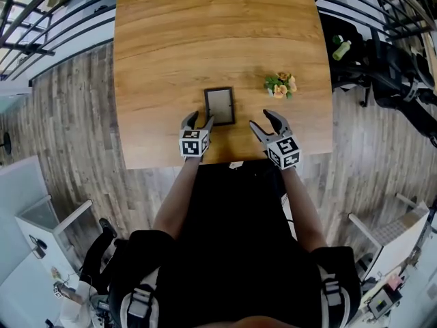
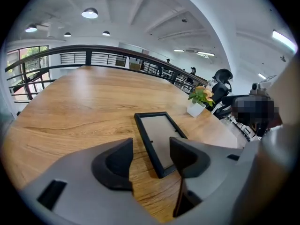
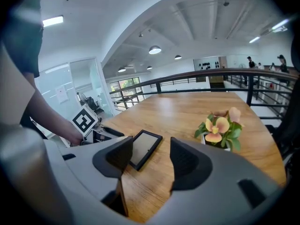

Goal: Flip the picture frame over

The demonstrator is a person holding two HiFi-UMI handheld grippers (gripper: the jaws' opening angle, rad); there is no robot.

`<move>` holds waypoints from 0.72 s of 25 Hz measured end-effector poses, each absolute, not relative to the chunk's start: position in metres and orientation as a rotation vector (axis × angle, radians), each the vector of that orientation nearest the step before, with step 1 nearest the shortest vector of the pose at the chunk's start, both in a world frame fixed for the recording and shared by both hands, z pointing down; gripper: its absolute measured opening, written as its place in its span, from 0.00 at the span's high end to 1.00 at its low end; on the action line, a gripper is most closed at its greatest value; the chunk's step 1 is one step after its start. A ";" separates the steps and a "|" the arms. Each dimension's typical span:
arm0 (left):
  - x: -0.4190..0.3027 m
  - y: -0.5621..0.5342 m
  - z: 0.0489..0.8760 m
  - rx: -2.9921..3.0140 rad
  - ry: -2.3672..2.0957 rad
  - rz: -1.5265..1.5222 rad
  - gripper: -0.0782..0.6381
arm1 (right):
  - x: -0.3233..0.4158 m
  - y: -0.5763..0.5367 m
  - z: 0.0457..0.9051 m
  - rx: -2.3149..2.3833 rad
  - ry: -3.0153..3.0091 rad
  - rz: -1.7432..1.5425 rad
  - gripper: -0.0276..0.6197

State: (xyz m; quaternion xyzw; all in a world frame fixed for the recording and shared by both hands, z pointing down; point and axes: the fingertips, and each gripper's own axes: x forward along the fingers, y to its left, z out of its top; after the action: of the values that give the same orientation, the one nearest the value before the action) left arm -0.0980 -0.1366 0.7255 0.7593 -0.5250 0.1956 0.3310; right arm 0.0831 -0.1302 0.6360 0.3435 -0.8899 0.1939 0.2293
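A small black picture frame lies flat on the wooden table, a grey-brown panel facing up. My left gripper sits at the frame's near left corner, jaws open. In the left gripper view the frame's near end reaches between the fingers of the left gripper, close to the right pad, with neither pad pressing on it. My right gripper hovers open to the right of the frame, apart from it. From the right gripper view, the frame lies ahead beyond the left jaw.
A small white pot of orange flowers stands to the right of the frame and ahead of the right gripper, also seen as flowers. The table's near edge runs just behind both grippers. Office chairs stand off the table's right side.
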 end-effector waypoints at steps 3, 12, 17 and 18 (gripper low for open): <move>-0.098 -0.137 0.731 1.967 -1.373 0.526 0.55 | 0.080 -0.129 0.640 0.936 -2.455 0.553 0.56; -0.100 -0.141 0.750 1.898 -1.395 0.584 0.68 | 0.060 -0.132 0.640 0.882 -2.472 0.530 0.57; -0.100 -0.140 0.753 1.878 -1.406 0.583 0.70 | 0.070 -0.131 0.641 0.895 -2.450 0.535 0.57; -0.098 -0.140 0.754 1.878 -1.403 0.590 0.70 | 0.073 -0.131 0.642 0.899 -2.445 0.539 0.57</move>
State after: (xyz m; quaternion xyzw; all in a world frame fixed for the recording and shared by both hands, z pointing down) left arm -0.0985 -0.1405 0.7540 0.7264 -0.5427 0.2283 0.3545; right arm 0.0727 -0.1313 0.6417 0.3283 -0.8926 0.1967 0.2384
